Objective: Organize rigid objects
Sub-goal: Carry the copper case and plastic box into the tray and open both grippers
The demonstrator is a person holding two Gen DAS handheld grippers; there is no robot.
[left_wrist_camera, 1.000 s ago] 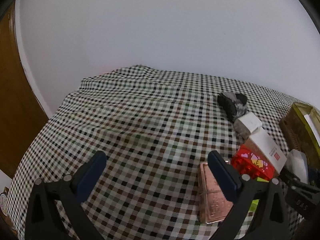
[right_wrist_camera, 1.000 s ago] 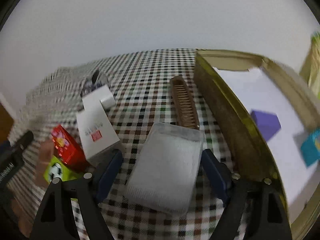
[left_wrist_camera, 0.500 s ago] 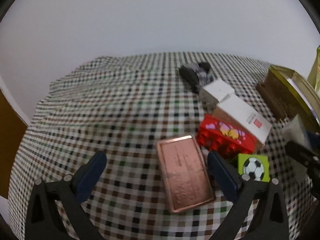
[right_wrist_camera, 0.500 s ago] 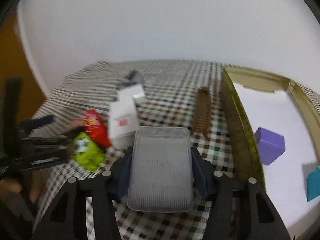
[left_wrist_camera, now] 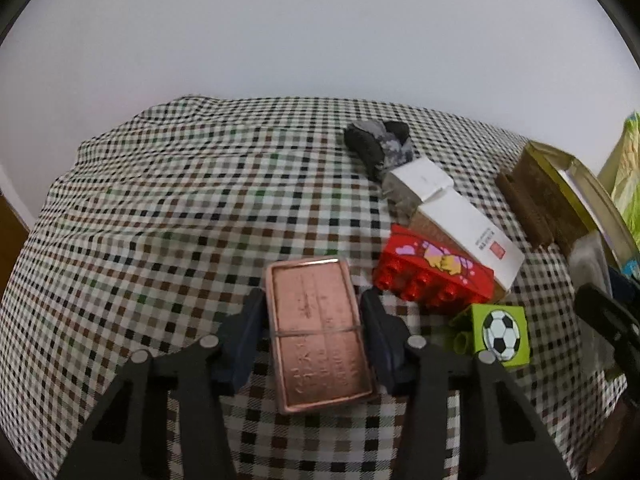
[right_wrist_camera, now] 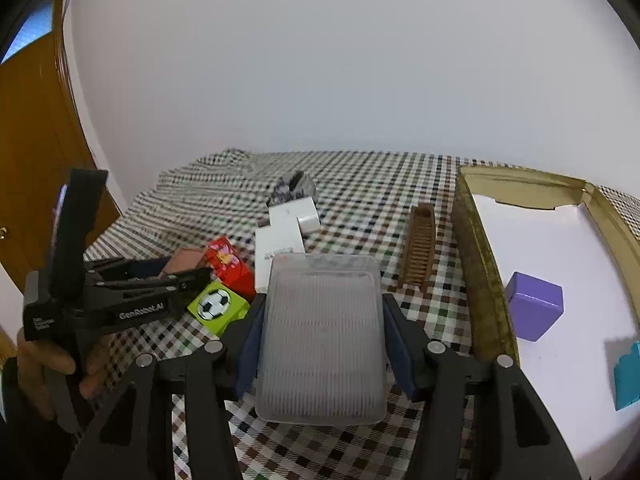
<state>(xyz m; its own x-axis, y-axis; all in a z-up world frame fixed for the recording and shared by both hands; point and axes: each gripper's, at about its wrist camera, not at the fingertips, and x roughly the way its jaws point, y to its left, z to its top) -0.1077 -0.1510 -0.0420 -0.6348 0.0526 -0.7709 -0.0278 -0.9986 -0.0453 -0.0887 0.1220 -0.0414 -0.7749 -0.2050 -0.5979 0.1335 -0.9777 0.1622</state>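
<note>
Jaws of my left gripper [left_wrist_camera: 314,332] have just closed around the copper tin [left_wrist_camera: 318,334]; my right gripper [right_wrist_camera: 322,336] keeps its clamp on the clear case [right_wrist_camera: 322,336], ready for boxing.

A woven checked cloth tablecloth [left_wrist_camera: 168,208], matt and slightly wrinkled, covers the table. On it lies a flat copper-coloured metal case [left_wrist_camera: 320,332] with a dull sheen and embossed surface. A frosted translucent plastic rectangular box [right_wrist_camera: 322,336] shows fine ridges. The red plastic toy brick [left_wrist_camera: 436,276] looks glossy; the white cardboard carton [left_wrist_camera: 472,228] is smooth and matt. A brown wooden comb [right_wrist_camera: 420,248] lies beside a gold-edged cardboard tray [right_wrist_camera: 480,276].
</note>
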